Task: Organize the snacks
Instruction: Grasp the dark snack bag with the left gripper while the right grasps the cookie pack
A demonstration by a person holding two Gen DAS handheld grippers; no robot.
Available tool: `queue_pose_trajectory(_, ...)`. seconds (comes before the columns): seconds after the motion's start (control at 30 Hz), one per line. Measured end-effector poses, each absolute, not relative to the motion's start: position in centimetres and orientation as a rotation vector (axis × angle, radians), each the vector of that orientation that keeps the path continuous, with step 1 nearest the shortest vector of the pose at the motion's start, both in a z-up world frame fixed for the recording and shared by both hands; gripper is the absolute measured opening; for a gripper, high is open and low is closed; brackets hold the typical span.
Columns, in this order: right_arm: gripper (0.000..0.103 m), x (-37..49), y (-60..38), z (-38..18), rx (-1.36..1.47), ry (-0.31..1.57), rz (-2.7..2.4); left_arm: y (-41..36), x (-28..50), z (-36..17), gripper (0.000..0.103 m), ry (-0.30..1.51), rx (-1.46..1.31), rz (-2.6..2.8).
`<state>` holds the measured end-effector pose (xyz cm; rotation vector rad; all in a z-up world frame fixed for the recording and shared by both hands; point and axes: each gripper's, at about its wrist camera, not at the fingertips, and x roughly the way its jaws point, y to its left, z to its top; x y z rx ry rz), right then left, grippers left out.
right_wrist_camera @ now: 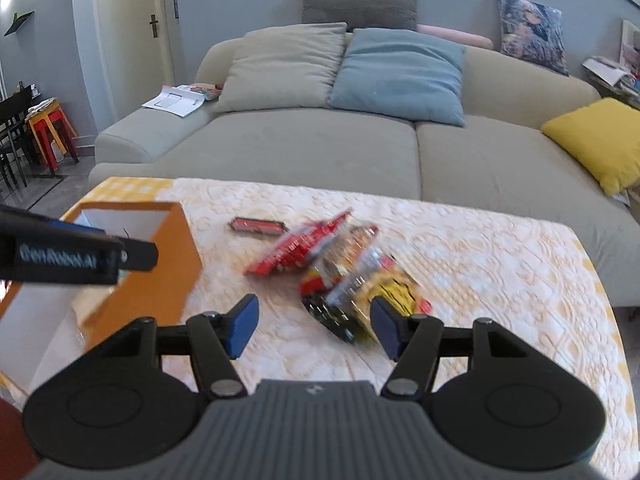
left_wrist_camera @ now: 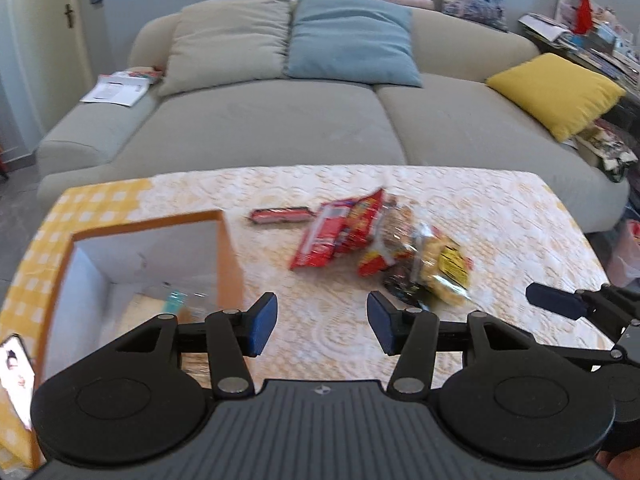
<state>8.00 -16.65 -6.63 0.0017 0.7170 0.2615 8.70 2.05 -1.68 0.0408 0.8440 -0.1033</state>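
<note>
A heap of snack packets point(left_wrist_camera: 384, 244) point(right_wrist_camera: 340, 268) lies mid-table: red wrappers, a clear bag of yellow snacks, a dark packet underneath. A small red bar point(left_wrist_camera: 280, 215) point(right_wrist_camera: 256, 225) lies apart, just behind the heap to its left. An orange box point(left_wrist_camera: 230, 256) point(right_wrist_camera: 176, 264) with a white inside stands open-topped at the left; something teal lies in its bottom. My left gripper point(left_wrist_camera: 322, 322) is open and empty, above the cloth just right of the box. My right gripper point(right_wrist_camera: 314, 326) is open and empty, its right finger close in front of the heap.
The table point(left_wrist_camera: 500, 216) wears a cream-and-yellow patterned cloth. A grey sofa point(left_wrist_camera: 280, 128) with beige, blue and yellow cushions stands right behind it. A phone point(left_wrist_camera: 16, 376) lies at the table's left edge. Stools and chairs point(right_wrist_camera: 36, 132) stand far left; cluttered shelves point(left_wrist_camera: 592, 40) are at the right.
</note>
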Motion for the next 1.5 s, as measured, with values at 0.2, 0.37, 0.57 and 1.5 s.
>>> queue_pose_trajectory(0.2, 0.061, 8.2, -19.0, -9.1, 0.016, 0.752, 0.244, -0.1, 9.4, -4.0, 0.061, 0.885, 0.07, -0.163)
queue_pose_trajectory(0.37, 0.062, 9.9, -19.6, -10.8, -0.027, 0.756, 0.272, -1.1, 11.3, -5.9, 0.061, 0.926, 0.017, -0.192)
queue_pose_trajectory(0.57, 0.062, 12.8, -19.3, -13.3, -0.094, 0.753, 0.305, -2.0, 14.4, -8.5, 0.061, 0.965, -0.02, -0.2)
queue_pose_trajectory(1.5, 0.068, 19.0, -16.2, -19.5, -0.346, 0.671, 0.302, -2.0, 18.9, -13.1, 0.061, 1.03, -0.107, -0.175)
